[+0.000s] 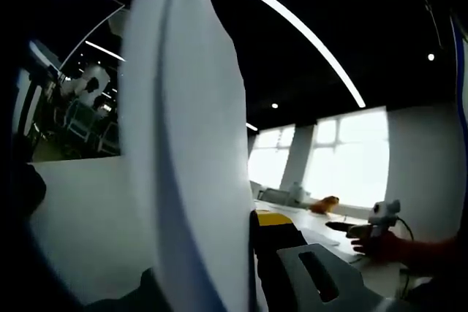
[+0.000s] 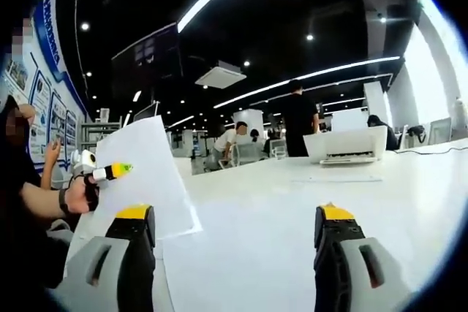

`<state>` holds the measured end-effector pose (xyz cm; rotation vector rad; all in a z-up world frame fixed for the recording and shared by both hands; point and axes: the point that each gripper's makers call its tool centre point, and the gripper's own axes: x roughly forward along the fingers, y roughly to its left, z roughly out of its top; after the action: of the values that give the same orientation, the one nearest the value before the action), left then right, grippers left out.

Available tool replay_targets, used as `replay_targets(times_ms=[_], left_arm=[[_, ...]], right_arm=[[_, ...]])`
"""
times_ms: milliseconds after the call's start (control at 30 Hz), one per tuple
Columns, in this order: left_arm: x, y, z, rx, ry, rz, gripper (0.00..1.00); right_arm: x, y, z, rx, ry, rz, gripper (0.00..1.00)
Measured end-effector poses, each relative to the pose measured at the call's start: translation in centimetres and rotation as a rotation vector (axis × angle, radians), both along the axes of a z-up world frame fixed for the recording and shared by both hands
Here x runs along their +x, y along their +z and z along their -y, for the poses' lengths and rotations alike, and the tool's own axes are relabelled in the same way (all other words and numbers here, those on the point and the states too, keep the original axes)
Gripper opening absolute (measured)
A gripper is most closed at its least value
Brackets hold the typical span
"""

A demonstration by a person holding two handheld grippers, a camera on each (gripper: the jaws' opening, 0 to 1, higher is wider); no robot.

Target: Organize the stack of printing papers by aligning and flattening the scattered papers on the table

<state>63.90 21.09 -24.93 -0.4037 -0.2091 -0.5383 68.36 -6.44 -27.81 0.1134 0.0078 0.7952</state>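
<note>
White printing papers (image 1: 197, 144) stand on edge right in front of the left gripper view, at least two sheets bowed apart. My left gripper (image 1: 245, 235) is shut on them; its yellow-tipped right finger (image 1: 274, 218) shows, and the other is hidden behind the paper. From the right gripper view the same papers (image 2: 150, 173) stand upright on the white table (image 2: 263, 210), pinched at their left edge by the left gripper (image 2: 111, 172) in a person's hand. My right gripper (image 2: 234, 228) is open low over the table, with nothing between its fingers, to the right of the papers.
A single sheet (image 2: 338, 178) lies flat further along the table. A white printer (image 2: 347, 144) stands at the far edge, and people stand and sit behind it. A small orange object (image 1: 325, 202) sits on the table in the distance.
</note>
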Motion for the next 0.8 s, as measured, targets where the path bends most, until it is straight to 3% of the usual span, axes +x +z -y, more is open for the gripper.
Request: replay_targets(times_ms=[200,500,800], left_arm=[[0.0,0.0,0.0,0.000,-0.001,-0.001,0.06],[-0.1,0.0,0.1,0.003,-0.004,-0.003,0.06],[-0.1,0.0,0.2,0.007,-0.007,-0.004,0.06]], right_arm=[[0.4,0.1,0.8,0.015,-0.039,-0.004,0.84],[0.5,-0.8,0.3,-0.093,-0.064,0.016,0.84],[2.0,-0.5,2.7,-0.059,-0.160,0.007,0.84]])
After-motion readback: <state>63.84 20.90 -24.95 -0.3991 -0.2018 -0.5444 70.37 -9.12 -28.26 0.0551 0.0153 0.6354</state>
